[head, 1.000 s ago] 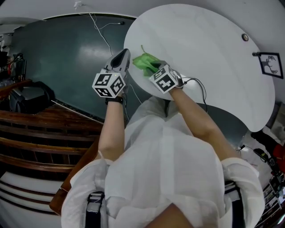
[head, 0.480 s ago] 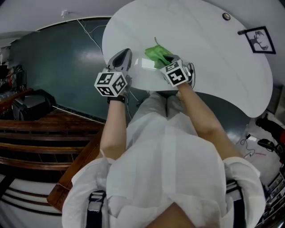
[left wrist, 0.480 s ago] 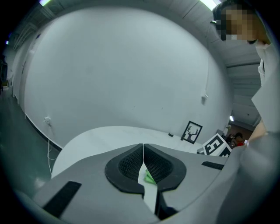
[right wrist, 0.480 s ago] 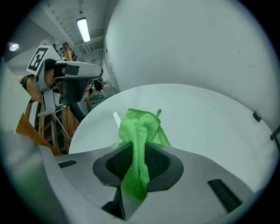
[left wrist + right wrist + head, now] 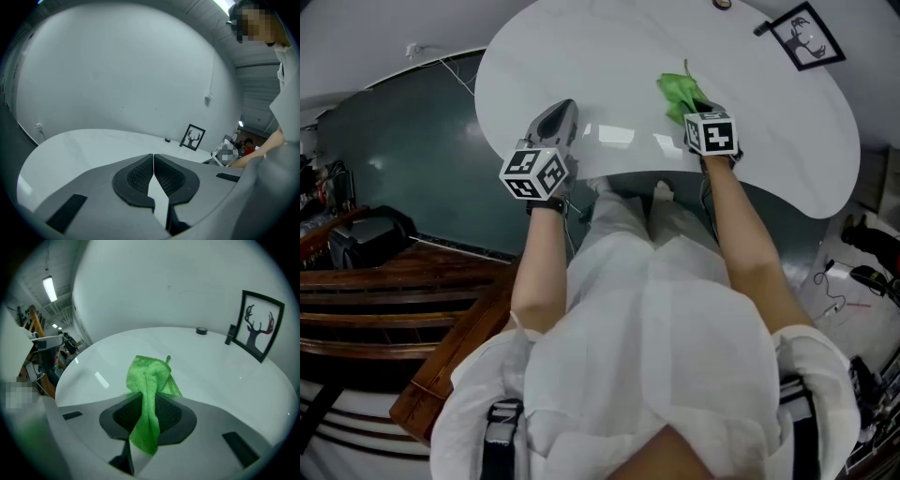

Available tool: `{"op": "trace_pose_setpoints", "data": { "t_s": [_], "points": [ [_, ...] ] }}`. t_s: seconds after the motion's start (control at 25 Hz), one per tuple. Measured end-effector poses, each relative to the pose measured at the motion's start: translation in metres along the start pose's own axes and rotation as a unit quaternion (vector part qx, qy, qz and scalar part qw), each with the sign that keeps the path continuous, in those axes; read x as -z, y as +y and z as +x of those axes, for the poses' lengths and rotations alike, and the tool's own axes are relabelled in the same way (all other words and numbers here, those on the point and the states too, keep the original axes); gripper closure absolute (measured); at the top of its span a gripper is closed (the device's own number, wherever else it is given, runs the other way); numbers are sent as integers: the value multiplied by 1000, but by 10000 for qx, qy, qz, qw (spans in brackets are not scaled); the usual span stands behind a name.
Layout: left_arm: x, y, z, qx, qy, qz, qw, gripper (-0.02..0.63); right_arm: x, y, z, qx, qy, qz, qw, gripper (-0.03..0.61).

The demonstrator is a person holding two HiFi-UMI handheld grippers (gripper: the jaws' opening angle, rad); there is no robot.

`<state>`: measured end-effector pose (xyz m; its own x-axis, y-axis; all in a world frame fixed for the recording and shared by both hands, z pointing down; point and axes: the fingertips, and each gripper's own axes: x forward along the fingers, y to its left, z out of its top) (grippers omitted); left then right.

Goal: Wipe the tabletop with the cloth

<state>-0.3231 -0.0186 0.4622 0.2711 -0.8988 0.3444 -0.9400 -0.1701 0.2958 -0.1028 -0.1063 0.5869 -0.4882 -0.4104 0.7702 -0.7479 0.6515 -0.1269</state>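
A green cloth point(image 5: 681, 92) lies bunched on the white oval tabletop point(image 5: 609, 66), near its front edge toward the right. My right gripper point(image 5: 694, 112) is shut on the green cloth point(image 5: 149, 394), whose tail hangs back between the jaws while the rest spreads on the tabletop point(image 5: 187, 362) ahead. My left gripper point(image 5: 558, 122) hovers at the table's front left edge, apart from the cloth. In the left gripper view its jaws point(image 5: 153, 164) are pressed together with nothing between them.
A framed deer picture point(image 5: 806, 36) leans at the table's far right, also in the right gripper view point(image 5: 258, 326). A small dark round object point(image 5: 201, 331) sits beside it. Cables run over the dark green floor point(image 5: 403, 159) at left. Wooden steps point(image 5: 384, 291) lie at lower left.
My right gripper has dragged the green cloth to the right along the table's front part. The left gripper has stayed near the front left edge, still shut.
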Motion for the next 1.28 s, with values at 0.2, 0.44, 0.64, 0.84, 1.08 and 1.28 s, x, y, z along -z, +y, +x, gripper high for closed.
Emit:
{"op": "trace_pose_setpoints", "data": {
  "t_s": [0.2, 0.44, 0.64, 0.84, 1.08, 1.28],
  "points": [
    [16, -38, 12, 31, 10, -34, 10000, 597, 34, -72, -34, 370, -33, 293, 9989, 502],
    [29, -60, 11, -11, 47, -48, 10000, 597, 77, -118, -69, 756, 6, 673, 9949, 502],
    [35, -66, -4, -101, 30, -36, 9999, 597, 105, -123, -91, 1027, -43, 962, 9900, 502],
    [48, -50, -32, -279, 44, -127, 9995, 597, 114, -91, -91, 1035, -2, 940, 9902, 502],
    [59, -21, -80, -506, -25, -334, 9982, 597, 95, -15, -65, 784, -10, 790, 9938, 502],
    [70, 11, -127, -741, -97, -512, 9959, 597, 73, 76, -33, 367, 52, 424, 9984, 502]
  ]
}}
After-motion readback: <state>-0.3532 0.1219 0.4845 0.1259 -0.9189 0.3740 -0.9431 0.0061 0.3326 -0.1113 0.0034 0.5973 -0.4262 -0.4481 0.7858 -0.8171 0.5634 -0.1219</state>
